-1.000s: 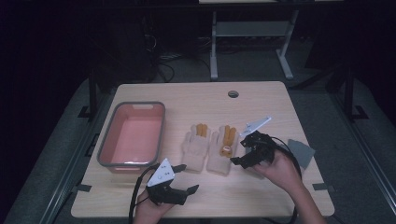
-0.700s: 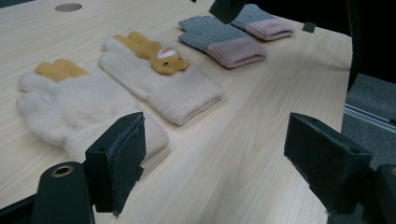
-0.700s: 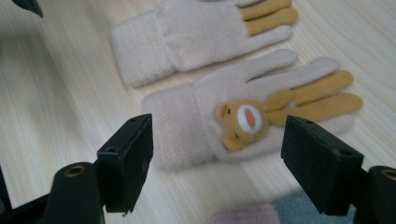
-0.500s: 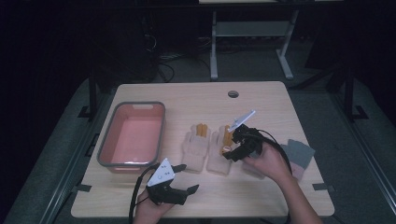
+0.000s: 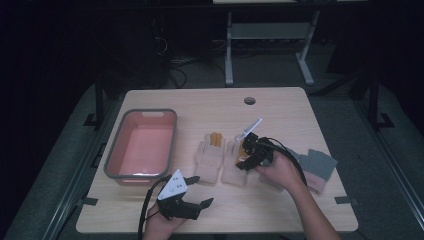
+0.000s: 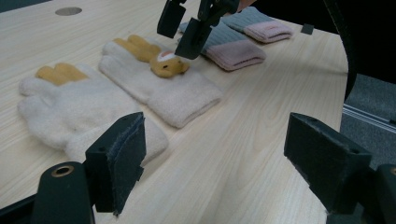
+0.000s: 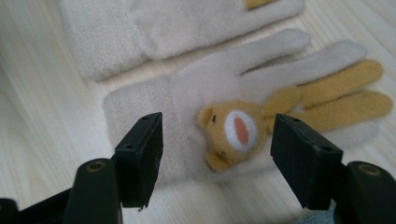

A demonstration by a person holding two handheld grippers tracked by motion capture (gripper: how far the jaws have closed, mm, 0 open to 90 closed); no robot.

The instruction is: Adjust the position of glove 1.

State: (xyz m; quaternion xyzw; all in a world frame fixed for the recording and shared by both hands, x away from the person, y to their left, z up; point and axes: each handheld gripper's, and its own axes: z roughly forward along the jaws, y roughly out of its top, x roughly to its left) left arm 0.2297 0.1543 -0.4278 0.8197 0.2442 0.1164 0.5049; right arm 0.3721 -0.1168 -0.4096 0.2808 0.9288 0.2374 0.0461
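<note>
We hold our right gripper (image 5: 246, 159) just above the cream fleece glove with the tan bear face (image 7: 233, 128), which lies flat on the pale wooden table (image 5: 280, 107) beside its matching cream glove (image 5: 208, 157). The jaws have just been closing, yet they are apart still — one on either side of the bear face, neither pad pressing on it. Our left gripper (image 5: 196, 199) rests near the front edge, jaws wide with nothing between them. A pink plastic tub with a grey rim (image 5: 142, 145) sits at the left — a grey-and-pink knitted pair (image 5: 316, 167) at the right.
</note>
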